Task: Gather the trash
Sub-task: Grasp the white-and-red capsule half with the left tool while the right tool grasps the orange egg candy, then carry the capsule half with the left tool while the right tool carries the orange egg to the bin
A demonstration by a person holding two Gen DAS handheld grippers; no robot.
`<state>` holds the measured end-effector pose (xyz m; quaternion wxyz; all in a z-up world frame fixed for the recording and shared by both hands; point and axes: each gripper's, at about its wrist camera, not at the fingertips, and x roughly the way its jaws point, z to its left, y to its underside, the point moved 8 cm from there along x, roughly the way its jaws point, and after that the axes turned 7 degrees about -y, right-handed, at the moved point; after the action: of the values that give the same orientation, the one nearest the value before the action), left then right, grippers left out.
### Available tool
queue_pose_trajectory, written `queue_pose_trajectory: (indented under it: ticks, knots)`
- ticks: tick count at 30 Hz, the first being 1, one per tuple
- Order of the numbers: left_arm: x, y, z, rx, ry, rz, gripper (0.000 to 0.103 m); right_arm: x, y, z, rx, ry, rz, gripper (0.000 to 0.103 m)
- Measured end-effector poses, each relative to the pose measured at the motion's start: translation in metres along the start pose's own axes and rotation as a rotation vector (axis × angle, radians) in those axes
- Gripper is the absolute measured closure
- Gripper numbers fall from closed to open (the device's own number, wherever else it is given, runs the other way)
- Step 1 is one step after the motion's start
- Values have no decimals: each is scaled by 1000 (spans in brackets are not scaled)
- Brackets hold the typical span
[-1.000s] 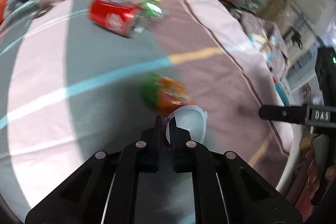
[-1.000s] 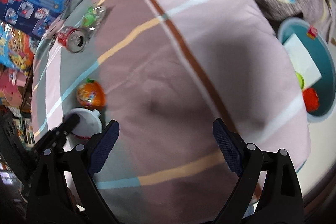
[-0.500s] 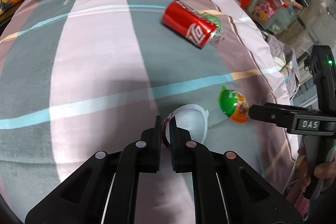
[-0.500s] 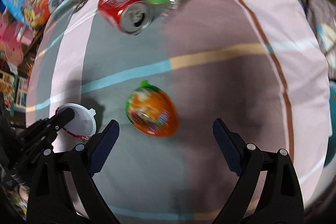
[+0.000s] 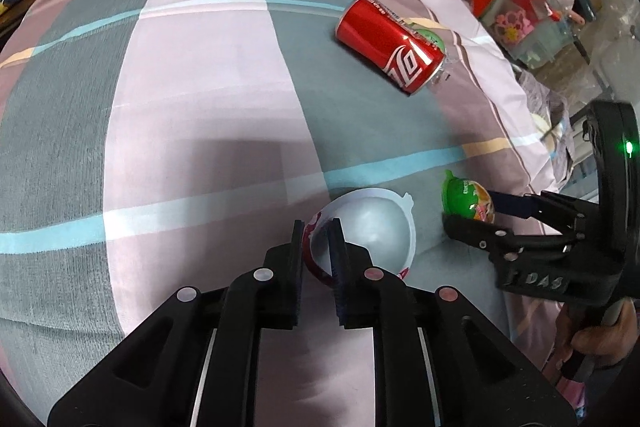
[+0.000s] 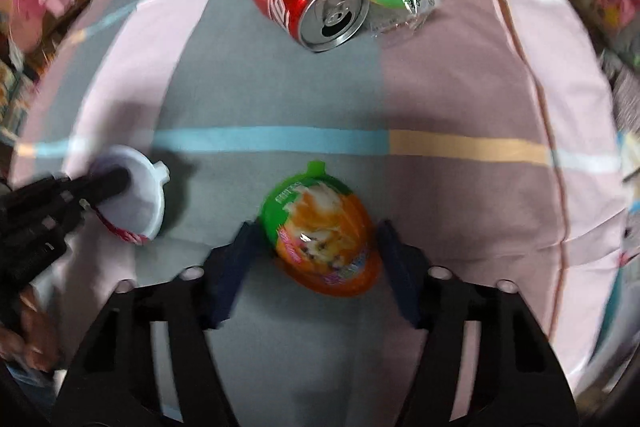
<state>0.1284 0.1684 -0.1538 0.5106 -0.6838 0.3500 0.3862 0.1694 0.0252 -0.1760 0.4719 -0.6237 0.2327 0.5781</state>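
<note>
Trash lay scattered on the striped bedspread (image 5: 192, 115): with the right gripper (image 6: 316, 239) just closing around the orange-and-green egg-shaped pack (image 6: 320, 231), it needed a centred squeeze, while the left gripper (image 5: 316, 239) had just loosened, astride the white cup's (image 5: 372, 227) rim.

The right gripper (image 6: 316, 239) has been brought over the orange egg-shaped packet (image 6: 324, 243), its jaws just closing around it. The left gripper's (image 5: 316, 239) jaws have just been eased open about the white cup's (image 5: 372, 227) rim.
</note>
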Motion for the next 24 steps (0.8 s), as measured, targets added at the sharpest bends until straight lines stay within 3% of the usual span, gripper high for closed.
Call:
queue_pose_trajectory:
  ticks: [13, 24]
  knots:
    - [-15, -5, -31, 38, -8, -32, 96, -51, 0, -31, 142, -104, -130, 46]
    - [-21, -12, -108, 165, 43, -32, 96, -94, 32, -105, 338, -151, -228, 46]
